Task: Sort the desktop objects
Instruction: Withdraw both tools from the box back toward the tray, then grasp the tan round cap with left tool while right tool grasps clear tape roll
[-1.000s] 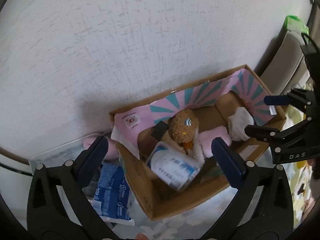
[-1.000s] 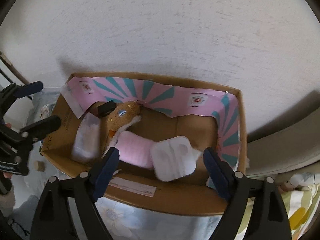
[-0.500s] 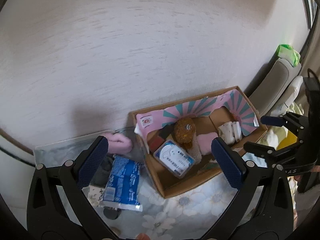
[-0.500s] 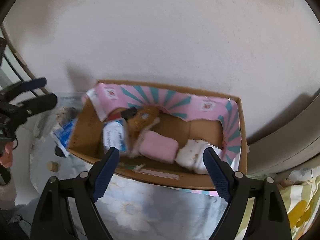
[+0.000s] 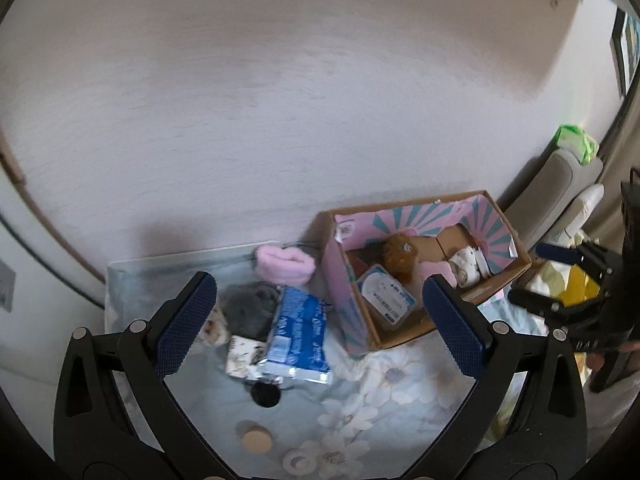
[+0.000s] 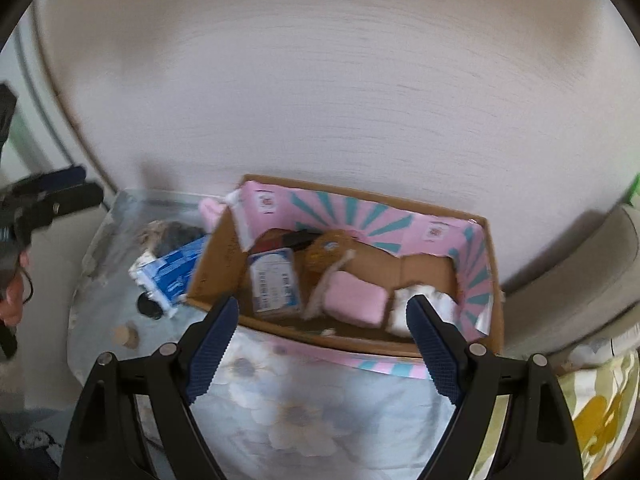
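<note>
A cardboard box (image 5: 404,334) (image 6: 490,320) with a pink and teal lining stands against the wall. Inside lie a brown plush toy (image 5: 398,254) (image 6: 324,254), a white labelled case (image 5: 386,300) (image 6: 274,284), a pink pad (image 6: 354,298) and a white cloth (image 5: 466,266) (image 6: 420,300). Left of the box on the floral table are a blue tissue pack (image 5: 296,328) (image 6: 172,274), a pink fuzzy item (image 5: 282,266), a grey fuzzy item (image 5: 248,306), a patterned packet (image 5: 244,356), a black disc (image 5: 264,394) and a tan disc (image 5: 254,438). My left gripper (image 5: 320,320) hangs open above the table, empty. My right gripper (image 6: 322,344) is open and empty before the box.
A white ring (image 5: 298,460) lies near the table's front edge (image 5: 360,400). A grey sofa back (image 5: 556,196) (image 6: 580,272) with a green item (image 5: 576,142) stands to the right of the box. The white wall (image 5: 280,100) rises right behind everything.
Both grippers have pulled back and up from the box, which now looks smaller. More of the table's left part has come into the left wrist view. Both stayed open.
</note>
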{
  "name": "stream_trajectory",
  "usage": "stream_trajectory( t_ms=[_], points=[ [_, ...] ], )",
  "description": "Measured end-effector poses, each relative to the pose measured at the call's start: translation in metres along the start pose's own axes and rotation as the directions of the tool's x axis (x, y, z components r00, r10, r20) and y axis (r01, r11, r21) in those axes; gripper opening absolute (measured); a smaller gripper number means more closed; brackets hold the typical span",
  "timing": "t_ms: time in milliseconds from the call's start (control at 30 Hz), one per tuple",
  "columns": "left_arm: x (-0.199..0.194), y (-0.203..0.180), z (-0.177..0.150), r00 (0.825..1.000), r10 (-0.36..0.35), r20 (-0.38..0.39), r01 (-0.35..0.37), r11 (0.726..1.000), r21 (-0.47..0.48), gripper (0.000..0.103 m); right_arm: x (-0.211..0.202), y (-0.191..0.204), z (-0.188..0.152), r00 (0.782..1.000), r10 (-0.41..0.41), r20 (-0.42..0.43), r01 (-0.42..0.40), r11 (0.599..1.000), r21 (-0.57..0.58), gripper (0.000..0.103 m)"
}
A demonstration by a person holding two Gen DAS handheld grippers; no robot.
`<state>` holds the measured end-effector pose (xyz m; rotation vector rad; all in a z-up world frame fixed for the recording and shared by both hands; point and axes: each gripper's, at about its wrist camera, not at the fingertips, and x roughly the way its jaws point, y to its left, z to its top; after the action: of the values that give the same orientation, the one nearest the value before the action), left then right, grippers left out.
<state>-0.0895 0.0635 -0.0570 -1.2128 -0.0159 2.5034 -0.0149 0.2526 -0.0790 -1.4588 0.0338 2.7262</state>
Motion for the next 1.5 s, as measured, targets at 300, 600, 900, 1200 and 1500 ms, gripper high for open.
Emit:
stream_trajectory(
  t_ms=[300,600,900,1200,1500],
  points=[
    [-0.029,0.036,-0.008,0.998,0.051,0.048,-0.05,0.999,-0.009,0.103,-0.007,0.05,-0.001,0.994,0.108,0.035,-0.105,0.991,-0.08,0.083],
    [-0.028,0.09,-0.045,0.996,0.089,0.003,-0.089,0.993,-0.078,0.101,0.007,0.099,-0.02,0.984,0.176,-0.001,-0.175,0.976,-0.128,0.083],
    [0.015,0.108,-0.089,0.994,0.0,-0.106,-0.008,0.997,-0.078,0.099,0.049,0.144,-0.047,0.968,0.228,-0.101,-0.242,0.957,-0.161,0.083],
    [0.044,0.107,-0.144,0.988,-0.053,-0.147,0.054,0.999,0.001,0.094,0.09,0.175,-0.096,0.952,0.266,-0.154,-0.293,0.936,-0.195,0.083],
    [0.053,0.094,-0.201,0.982,-0.113,-0.153,0.123,0.991,0.056,0.086,0.099,0.217,-0.138,0.946,0.293,-0.143,-0.326,0.844,-0.426,0.068]
  ],
)
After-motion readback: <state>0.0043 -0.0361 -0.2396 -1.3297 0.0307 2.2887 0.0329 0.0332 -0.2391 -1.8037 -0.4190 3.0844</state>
